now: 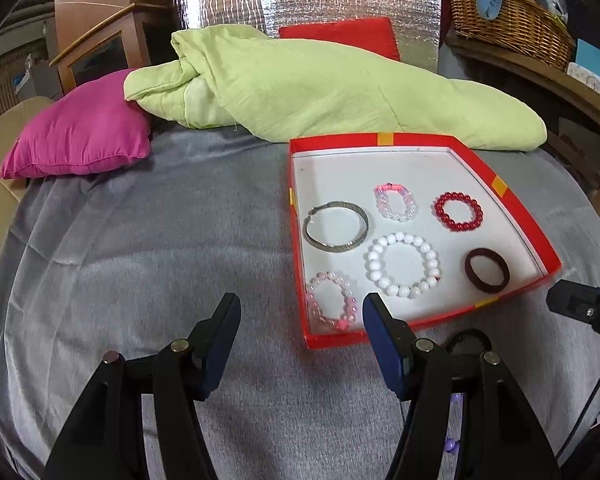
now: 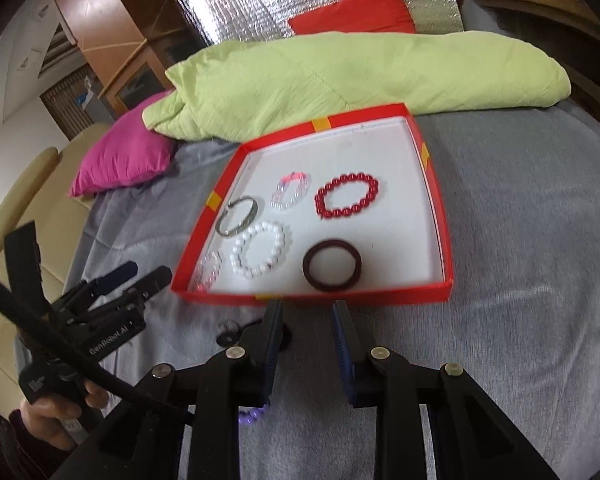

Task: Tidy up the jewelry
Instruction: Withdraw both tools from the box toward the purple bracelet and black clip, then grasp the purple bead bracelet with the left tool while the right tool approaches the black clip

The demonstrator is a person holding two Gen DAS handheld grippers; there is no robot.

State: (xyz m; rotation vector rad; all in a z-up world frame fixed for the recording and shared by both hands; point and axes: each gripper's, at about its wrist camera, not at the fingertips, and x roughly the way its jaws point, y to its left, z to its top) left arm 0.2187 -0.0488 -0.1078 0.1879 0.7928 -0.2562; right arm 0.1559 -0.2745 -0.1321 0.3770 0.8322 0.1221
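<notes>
A red tray with a white floor lies on the grey bed cover. In it rest a silver bangle, a red bead bracelet, a white bead bracelet, a dark maroon ring and two pink bead bracelets. My left gripper hovers open at the tray's near left corner, holding nothing. My right gripper stands just before the tray's near rim with a narrow empty gap between its jaws.
A black ring-shaped item lies on the cover before the tray. Purple beads show behind the gripper fingers. A green quilt, a magenta pillow and a red cushion lie beyond.
</notes>
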